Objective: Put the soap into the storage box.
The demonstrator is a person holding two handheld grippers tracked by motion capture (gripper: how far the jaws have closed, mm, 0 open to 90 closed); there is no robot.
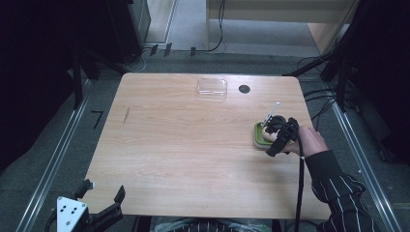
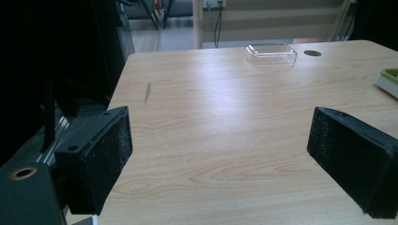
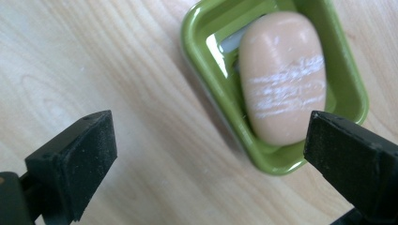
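Seen from the high view, the right gripper (image 1: pixel 276 131) hangs over a green soap dish (image 1: pixel 259 133) near the right edge of the wooden worktop (image 1: pixel 183 145), a hand (image 1: pixel 309 141) in a striped sleeve behind it. The left gripper (image 1: pixel 104 192) waits at the near left corner, jaws spread and empty. A clear plastic lid (image 1: pixel 212 88) lies at the far edge, beside a dark round hole.

From the left gripper view, the two black pads stand wide apart over bare wood, with the clear plastic lid (image 2: pixel 271 53) far ahead and a corner of the soap dish (image 2: pixel 388 80) at the right edge.

From the right gripper view, a peach bar of soap (image 3: pixel 283 77), streaked white, lies inside the soap dish (image 3: pixel 211 79). The jaws stand released on either side, touching neither soap nor dish.

The soap appears to have been set down in its dish; the lid looks the likely next thing to fetch, which calls for a reach across to the far edge.
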